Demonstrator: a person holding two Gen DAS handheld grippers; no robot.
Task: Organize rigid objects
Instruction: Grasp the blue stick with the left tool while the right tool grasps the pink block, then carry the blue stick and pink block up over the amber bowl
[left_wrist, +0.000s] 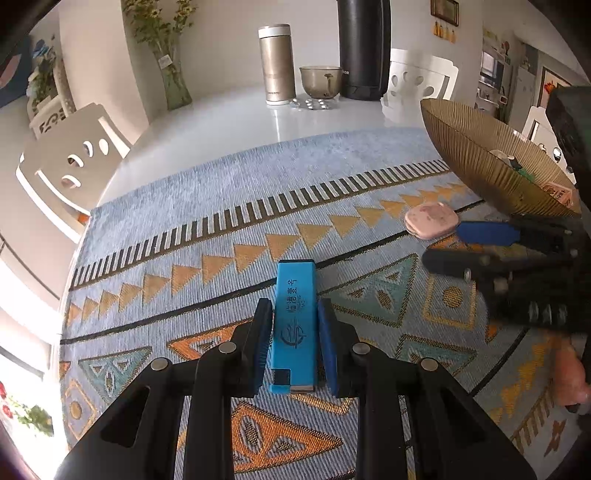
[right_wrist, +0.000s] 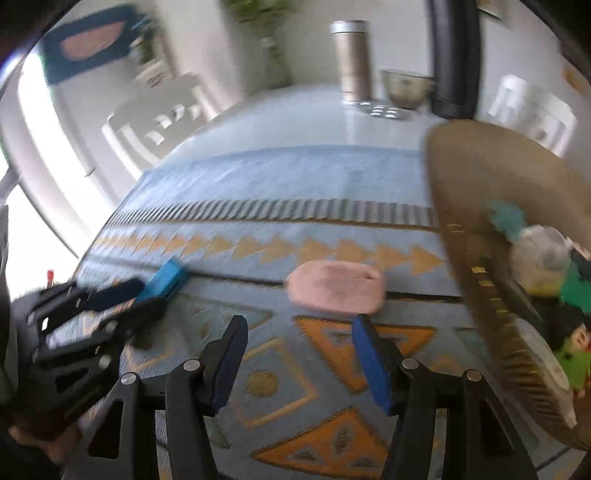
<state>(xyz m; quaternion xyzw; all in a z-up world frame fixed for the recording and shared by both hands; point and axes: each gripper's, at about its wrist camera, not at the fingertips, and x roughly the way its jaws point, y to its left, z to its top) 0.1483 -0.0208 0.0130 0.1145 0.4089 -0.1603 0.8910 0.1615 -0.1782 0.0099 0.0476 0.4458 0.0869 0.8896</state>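
My left gripper (left_wrist: 293, 325) is clamped on the blue box (left_wrist: 293, 325), which lies on the patterned cloth (left_wrist: 221, 229). My right gripper (right_wrist: 299, 354) stands released, nothing between its fingers; just beyond it lies the pink case (right_wrist: 336, 286), with the ribbed bowl (right_wrist: 476, 236) of odds and ends to its right.

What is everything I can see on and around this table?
blue box: one, bright blue, between the left tongs' pads
pink case: one, pale pink, on the mat near the bowl
ribbed bowl: one, gold-brown, right side, holding small items
patterned mat: one, blue and orange, covering the table
flask: one, metallic, far table edge
small glass bowl: one, smoky, beside the flask
tall cylinder: one, black, far edge
vase: one, green, with flowers
left tongs: shut on the blue box
right tongs: open, empty
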